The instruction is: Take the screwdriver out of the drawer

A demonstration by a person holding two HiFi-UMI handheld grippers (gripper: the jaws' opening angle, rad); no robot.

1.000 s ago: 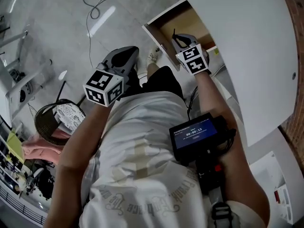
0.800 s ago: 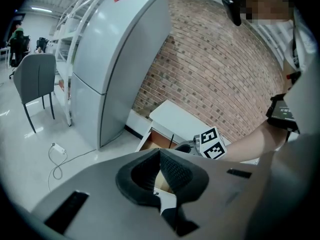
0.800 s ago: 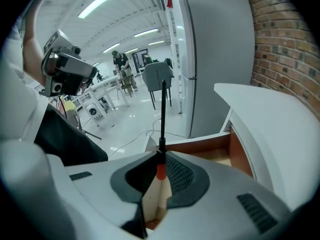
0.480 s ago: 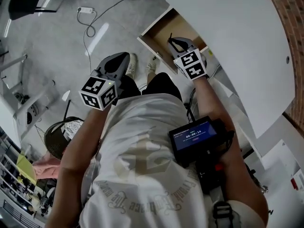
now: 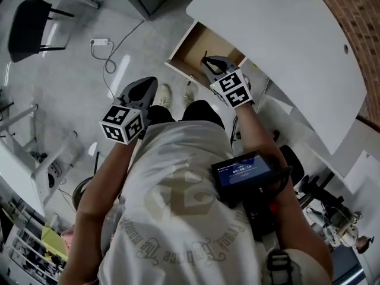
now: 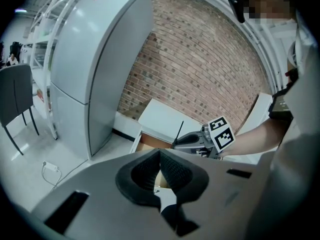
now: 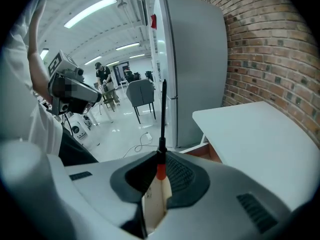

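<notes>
My right gripper (image 5: 215, 65) is shut on the screwdriver (image 7: 162, 109). Its cream handle and red collar sit between the pads and its thin black shaft points up and away. In the head view the gripper is just over the near right corner of the open wooden drawer (image 5: 196, 45), under the white desk (image 5: 279, 52). The left gripper view shows the same gripper (image 6: 192, 140) with the shaft (image 6: 179, 130) sticking out above the drawer (image 6: 145, 144). My left gripper (image 5: 142, 89) is shut and empty, held out over the floor left of the drawer, apart from it.
A tall grey cabinet (image 6: 100, 69) stands left of the desk, against a brick wall (image 6: 200, 59). On the floor lie a white cable with an adapter (image 5: 98, 42), and a black chair (image 5: 29, 22) stands far left. A timer screen (image 5: 243, 172) hangs on my chest.
The head view has swung, so the drawer and both grippers sit further left in it. The right gripper stays shut on the screwdriver at the drawer's front. The left gripper stays shut.
</notes>
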